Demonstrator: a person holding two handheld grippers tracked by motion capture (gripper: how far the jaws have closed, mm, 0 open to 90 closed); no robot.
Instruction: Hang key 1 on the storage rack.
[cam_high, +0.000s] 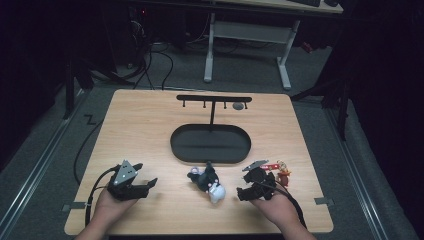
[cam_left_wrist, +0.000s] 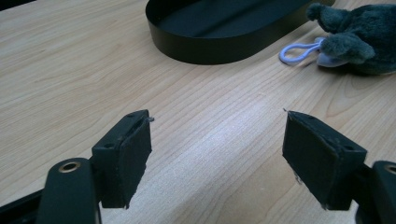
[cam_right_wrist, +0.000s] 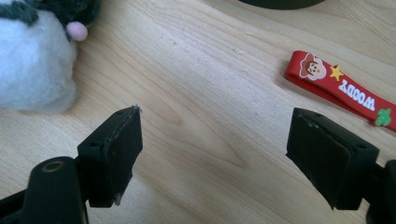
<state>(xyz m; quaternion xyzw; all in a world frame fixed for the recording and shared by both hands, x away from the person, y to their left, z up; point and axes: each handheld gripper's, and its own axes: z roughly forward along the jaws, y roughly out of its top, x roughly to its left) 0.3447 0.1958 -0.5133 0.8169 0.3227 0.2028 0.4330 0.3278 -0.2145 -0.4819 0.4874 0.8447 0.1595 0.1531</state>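
Wooden bench (cam_high: 150, 125): one plush toy (cam_high: 207, 181) lying at the near middle, just in front of the black oval tray (cam_high: 180, 150); one red Woody strap (cam_right_wrist: 343, 88) flat at right. Left gripper (cam_high: 145, 187) and right gripper (cam_high: 242, 192) low over the bench on either side of the toy. Fingers (cam_left_wrist: 126, 156) of both wide apart, holding nothing.

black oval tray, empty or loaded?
Empty. The black oval tray shows a bare floor in the high view; the plush toy lies on the table outside it.
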